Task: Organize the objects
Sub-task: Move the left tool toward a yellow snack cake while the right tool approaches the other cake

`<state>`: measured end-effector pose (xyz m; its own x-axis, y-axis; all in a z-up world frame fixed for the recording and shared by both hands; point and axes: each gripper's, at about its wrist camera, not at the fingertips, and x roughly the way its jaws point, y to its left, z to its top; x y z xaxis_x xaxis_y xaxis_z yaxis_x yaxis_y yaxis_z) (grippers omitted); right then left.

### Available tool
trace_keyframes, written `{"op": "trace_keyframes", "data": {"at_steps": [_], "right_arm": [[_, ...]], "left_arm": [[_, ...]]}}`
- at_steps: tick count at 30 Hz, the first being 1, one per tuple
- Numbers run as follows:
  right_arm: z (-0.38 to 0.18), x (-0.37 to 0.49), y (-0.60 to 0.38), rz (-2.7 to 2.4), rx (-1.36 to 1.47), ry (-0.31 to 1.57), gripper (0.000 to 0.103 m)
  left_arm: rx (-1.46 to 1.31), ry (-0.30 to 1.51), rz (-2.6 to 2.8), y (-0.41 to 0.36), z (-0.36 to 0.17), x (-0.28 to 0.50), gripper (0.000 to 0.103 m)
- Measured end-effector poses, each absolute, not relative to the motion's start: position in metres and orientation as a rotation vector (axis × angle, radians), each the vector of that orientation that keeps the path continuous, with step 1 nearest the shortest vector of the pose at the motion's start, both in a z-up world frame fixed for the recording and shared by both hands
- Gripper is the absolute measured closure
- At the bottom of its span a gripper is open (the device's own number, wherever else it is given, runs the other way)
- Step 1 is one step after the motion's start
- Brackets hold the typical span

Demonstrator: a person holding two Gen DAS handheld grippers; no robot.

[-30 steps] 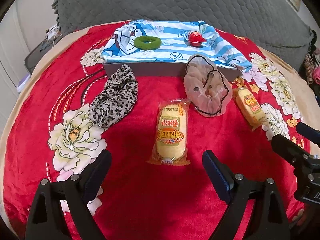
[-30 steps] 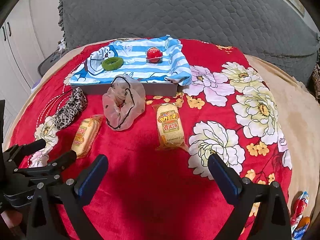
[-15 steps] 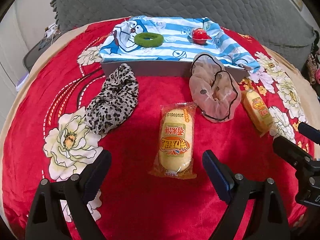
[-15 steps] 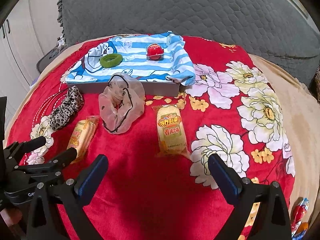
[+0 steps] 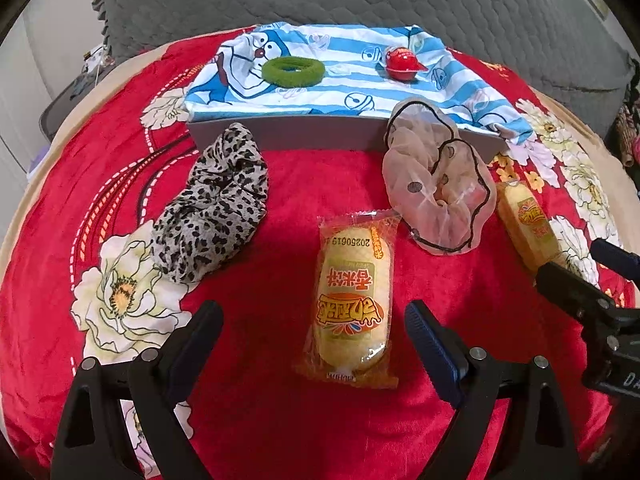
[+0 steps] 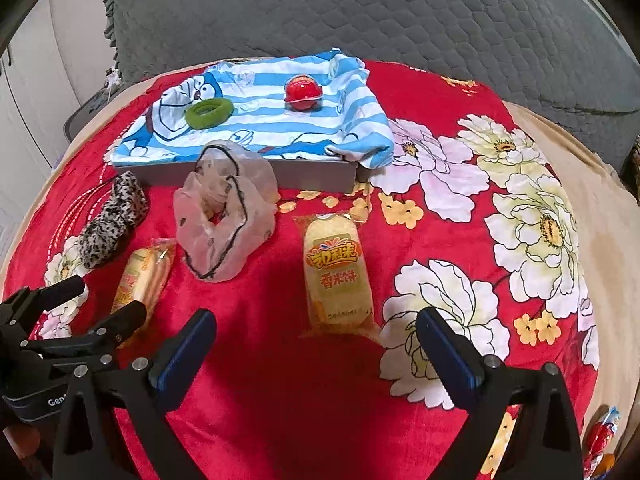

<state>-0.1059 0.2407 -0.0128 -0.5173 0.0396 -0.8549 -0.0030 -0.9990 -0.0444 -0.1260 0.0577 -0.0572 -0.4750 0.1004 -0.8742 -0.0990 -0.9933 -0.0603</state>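
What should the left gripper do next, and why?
Probably ease the left gripper forward and down around the snack pack: its jaws are open, the pack lies lengthwise between them, untouched, and nothing blocks the approach.

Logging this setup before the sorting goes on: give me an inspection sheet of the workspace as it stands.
Surface: red floral blanket.
Job's things: green hair tie and red capsule on the striped cloth over the grey box; leopard scrunchie, sheer scrunchie, two snack packs on the blanket.
Clutter: wrappers at the edge.
Grippers: left claw and right claw open, empty.
Cables: nothing seen.
Surroundings: grey quilted cushion.
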Motion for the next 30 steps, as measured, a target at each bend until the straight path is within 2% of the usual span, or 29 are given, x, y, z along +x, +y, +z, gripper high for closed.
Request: {"op": "trace_keyframes", "data": {"at_steps": [30], "right_arm": [[-0.037,-0.145,0.260,2.668,-1.578,-0.009,0.002]], "left_arm": [[-1.564,-0.028,2.588,0.063,-0.074,-0.142,0.011]]}}
